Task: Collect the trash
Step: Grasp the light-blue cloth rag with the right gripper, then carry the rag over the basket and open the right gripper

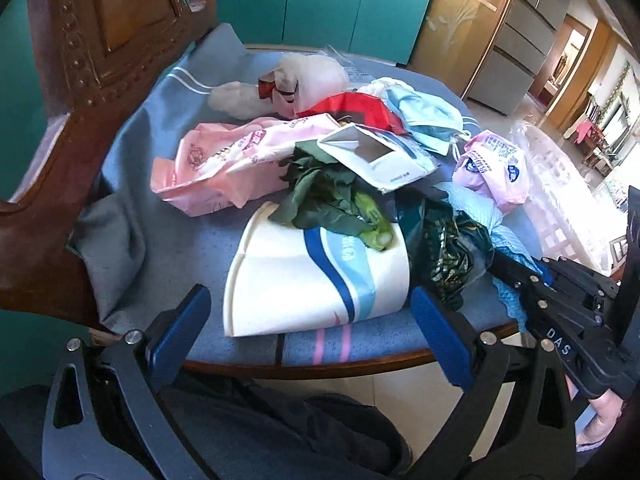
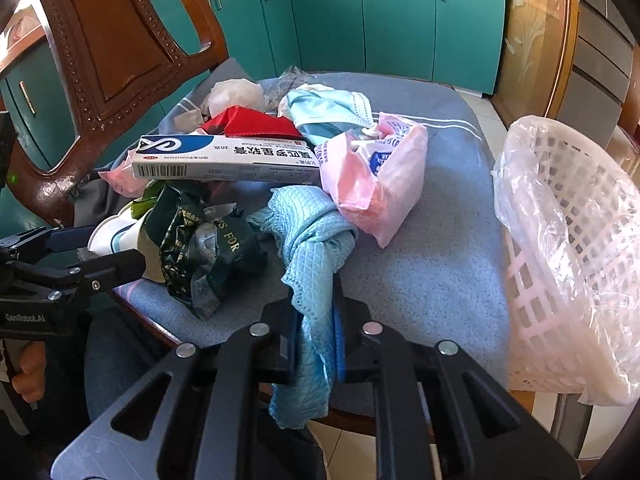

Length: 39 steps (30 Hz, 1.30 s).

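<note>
A pile of trash lies on a blue-covered table (image 1: pixel 208 256): a flattened white paper cup (image 1: pixel 316 280), green leaves (image 1: pixel 328 200), a white medicine box (image 2: pixel 224 158), pink bags (image 1: pixel 224 160) (image 2: pixel 376 184), a dark green wrapper (image 2: pixel 204 256), a red wrapper (image 2: pixel 252 122), blue face masks (image 1: pixel 428 116). My left gripper (image 1: pixel 308 332) is open at the table's near edge, its fingers either side of the cup. My right gripper (image 2: pixel 316 340) is shut on a light blue cloth (image 2: pixel 308 240) that trails up onto the table.
A pink lattice bin lined with clear plastic (image 2: pixel 568 248) stands at the table's right edge. A carved wooden chair back (image 1: pixel 92 80) rises on the left. Teal cabinets (image 2: pixel 396 24) line the far wall. The person's dark trousers (image 1: pixel 256 432) are below.
</note>
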Motion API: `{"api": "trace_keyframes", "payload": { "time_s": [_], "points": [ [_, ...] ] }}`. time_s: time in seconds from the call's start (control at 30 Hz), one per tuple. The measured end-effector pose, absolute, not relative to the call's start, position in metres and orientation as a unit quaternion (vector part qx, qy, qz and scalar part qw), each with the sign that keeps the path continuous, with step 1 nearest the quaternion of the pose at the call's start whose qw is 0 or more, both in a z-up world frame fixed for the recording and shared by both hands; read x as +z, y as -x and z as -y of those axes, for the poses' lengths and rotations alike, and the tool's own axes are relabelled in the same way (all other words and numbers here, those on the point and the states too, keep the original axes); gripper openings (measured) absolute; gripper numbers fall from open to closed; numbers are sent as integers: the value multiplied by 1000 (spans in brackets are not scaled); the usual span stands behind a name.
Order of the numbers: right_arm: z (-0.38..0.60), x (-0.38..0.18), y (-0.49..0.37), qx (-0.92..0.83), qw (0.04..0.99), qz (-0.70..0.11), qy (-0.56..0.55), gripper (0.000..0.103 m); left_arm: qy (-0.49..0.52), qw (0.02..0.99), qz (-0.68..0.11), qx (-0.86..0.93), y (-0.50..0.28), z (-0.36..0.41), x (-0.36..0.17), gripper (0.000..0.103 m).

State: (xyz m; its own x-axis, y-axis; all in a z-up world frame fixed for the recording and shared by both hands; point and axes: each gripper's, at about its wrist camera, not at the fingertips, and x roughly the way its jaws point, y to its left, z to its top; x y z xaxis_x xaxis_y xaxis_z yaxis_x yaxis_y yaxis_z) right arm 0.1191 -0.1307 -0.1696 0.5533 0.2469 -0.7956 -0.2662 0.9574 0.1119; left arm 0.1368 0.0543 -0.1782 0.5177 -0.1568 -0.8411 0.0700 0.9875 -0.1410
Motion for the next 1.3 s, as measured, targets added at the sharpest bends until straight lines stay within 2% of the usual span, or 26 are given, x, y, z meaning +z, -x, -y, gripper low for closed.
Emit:
{"api": "trace_keyframes", "payload": {
  "time_s": [0.03, 0.07, 0.27, 0.7, 0.93, 1.1, 1.3],
  "points": [
    [130, -168, -119, 145, 882, -448, 10, 15, 43, 870, -487, -66, -138, -54, -179, 96],
    [130, -167, -119, 147, 883, -446, 9, 15, 37, 871, -485, -67, -138, -53, -179, 86],
    [128, -145, -117, 137, 900, -412, 22, 14, 31, 882, -466, -60, -131, -57, -169, 86],
    [161, -101, -123, 127, 925, -356, -27, 13, 68, 928, -366, -34, -102, -86, -100, 86],
    [186, -81, -118, 102, 941, -321, -35, 13, 81, 936, -339, -50, -94, -86, -74, 86],
    [251, -55, -107, 24, 957, -284, -52, 13, 63, 938, -330, -90, -110, -45, -58, 86],
    [320, -62, -91, -44, 953, -288, -85, 13, 22, 927, -327, -180, -139, 50, -47, 86]
  ]
}}
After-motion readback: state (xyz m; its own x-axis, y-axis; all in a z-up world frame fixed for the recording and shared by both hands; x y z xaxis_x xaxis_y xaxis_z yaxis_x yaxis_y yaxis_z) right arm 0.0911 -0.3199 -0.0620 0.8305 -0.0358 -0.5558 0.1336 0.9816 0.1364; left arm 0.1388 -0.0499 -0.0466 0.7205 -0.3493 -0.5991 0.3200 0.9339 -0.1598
